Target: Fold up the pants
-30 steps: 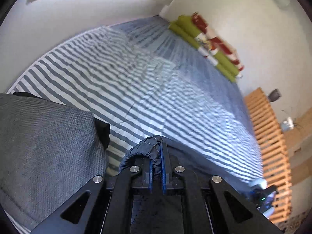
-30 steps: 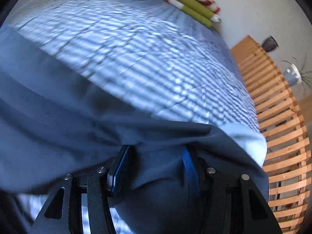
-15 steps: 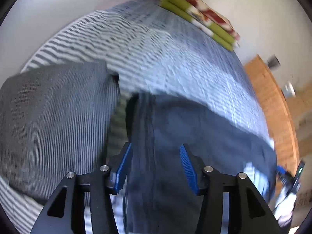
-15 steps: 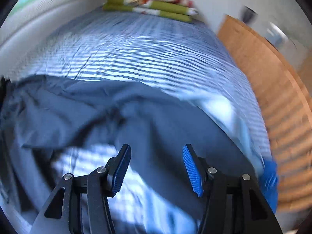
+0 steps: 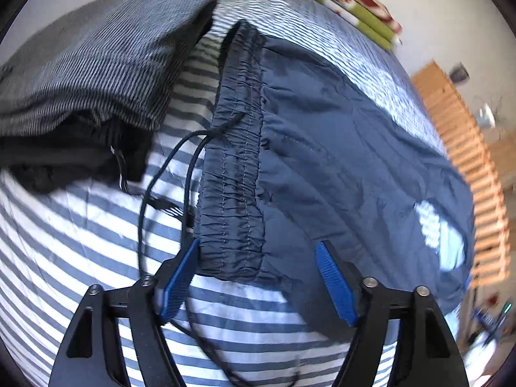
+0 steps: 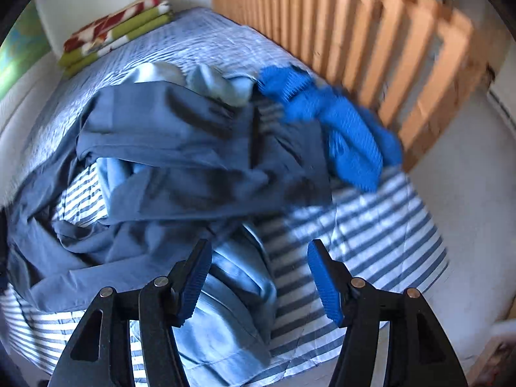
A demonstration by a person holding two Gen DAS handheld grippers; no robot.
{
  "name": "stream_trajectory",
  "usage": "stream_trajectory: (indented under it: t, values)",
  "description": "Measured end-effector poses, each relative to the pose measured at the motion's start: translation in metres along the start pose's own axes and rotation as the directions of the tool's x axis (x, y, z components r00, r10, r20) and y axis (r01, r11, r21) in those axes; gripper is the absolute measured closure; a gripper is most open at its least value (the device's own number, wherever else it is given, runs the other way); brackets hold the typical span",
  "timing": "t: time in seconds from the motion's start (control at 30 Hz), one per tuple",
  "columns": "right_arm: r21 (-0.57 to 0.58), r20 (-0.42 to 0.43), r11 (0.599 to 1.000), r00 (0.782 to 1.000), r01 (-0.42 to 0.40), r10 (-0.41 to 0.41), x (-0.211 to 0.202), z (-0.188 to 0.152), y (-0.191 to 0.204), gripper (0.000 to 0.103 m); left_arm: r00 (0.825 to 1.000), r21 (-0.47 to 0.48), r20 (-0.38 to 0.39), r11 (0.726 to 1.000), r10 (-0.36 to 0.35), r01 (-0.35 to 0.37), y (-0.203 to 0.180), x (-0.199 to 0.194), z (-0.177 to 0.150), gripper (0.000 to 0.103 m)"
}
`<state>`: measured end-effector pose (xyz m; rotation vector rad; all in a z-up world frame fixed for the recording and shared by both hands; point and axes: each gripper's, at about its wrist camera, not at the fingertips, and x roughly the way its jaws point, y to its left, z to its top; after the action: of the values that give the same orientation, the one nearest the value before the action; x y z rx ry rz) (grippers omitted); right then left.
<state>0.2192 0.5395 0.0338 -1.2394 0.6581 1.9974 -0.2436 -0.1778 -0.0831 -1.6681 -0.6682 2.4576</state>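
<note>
Left wrist view, left tool (image 5: 258, 277) just opened, released navy pants (image 5: 322, 148), right tool (image 6: 258, 277) widening, empty

Bed with blue-and-white striped sheet (image 5: 80, 242) fills both views, sunlit in patches. Plain white wall (image 5: 451, 9) behind, folded green/red patterned blanket (image 6: 113, 35) at the bed's far end, upper left in the right wrist view. Wooden slatted frame (image 6: 371, 38) stands beside the bed, upper right.
</note>
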Motion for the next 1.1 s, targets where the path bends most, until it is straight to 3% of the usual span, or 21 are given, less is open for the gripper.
stream_trajectory:
  t: [0.17,0.27,0.33,0.37,0.4,0.5,0.57,0.7,1.0,1.1]
  values:
    - [0.125,-0.076,0.984,0.988,-0.125,0.135,0.045,0.005,-0.011,0.045,0.998,-0.019,0.022,0.998,0.054,-0.054,-0.013,0.006,-0.006,0.021]
    - [0.173,-0.085,0.977,0.986,-0.127,0.143,0.064,0.011,-0.011,0.045,0.997,-0.035,0.032,0.997,0.075,-0.074,-0.014,0.011,-0.005,0.023]
    - [0.179,-0.098,0.976,0.985,-0.124,0.143,0.077,0.016,-0.005,0.045,0.994,-0.062,0.030,0.992,0.108,-0.106,-0.009,0.017,-0.006,0.045]
    - [0.179,-0.110,0.975,0.983,-0.128,0.149,0.083,0.018,-0.001,0.049,0.995,-0.082,0.018,0.992,0.099,-0.098,-0.005,0.019,-0.006,0.060]
    - [0.191,-0.118,0.972,0.980,-0.134,0.158,0.088,0.019,0.003,0.063,0.997,-0.105,0.006,0.992,0.076,-0.075,0.000,0.023,-0.007,0.067]
    - [0.186,-0.108,0.975,0.984,-0.118,0.140,0.085,0.019,0.013,0.087,0.997,-0.124,0.029,0.990,0.069,-0.065,0.007,0.018,-0.008,0.080]
    - [0.145,-0.073,0.983,0.990,-0.111,0.123,0.073,0.017,0.017,0.101,0.998,-0.127,0.039,0.991,0.058,-0.053,0.010,0.008,-0.009,0.095]
    - [0.086,0.022,0.990,0.993,-0.116,0.114,0.033,0.012,0.019,0.102,0.994,-0.116,0.085,0.992,0.066,-0.056,0.016,-0.021,-0.007,0.098]
    - [0.044,0.109,0.983,0.979,-0.176,0.171,-0.039,0.011,0.026,0.102,0.988,-0.088,0.140,0.995,0.067,-0.055,0.027,-0.082,0.003,0.100]
    - [0.045,0.116,0.985,0.980,-0.166,0.160,-0.047,0.007,0.027,0.102,0.977,-0.093,0.169,0.989,0.129,-0.114,0.038,-0.106,0.003,0.103]
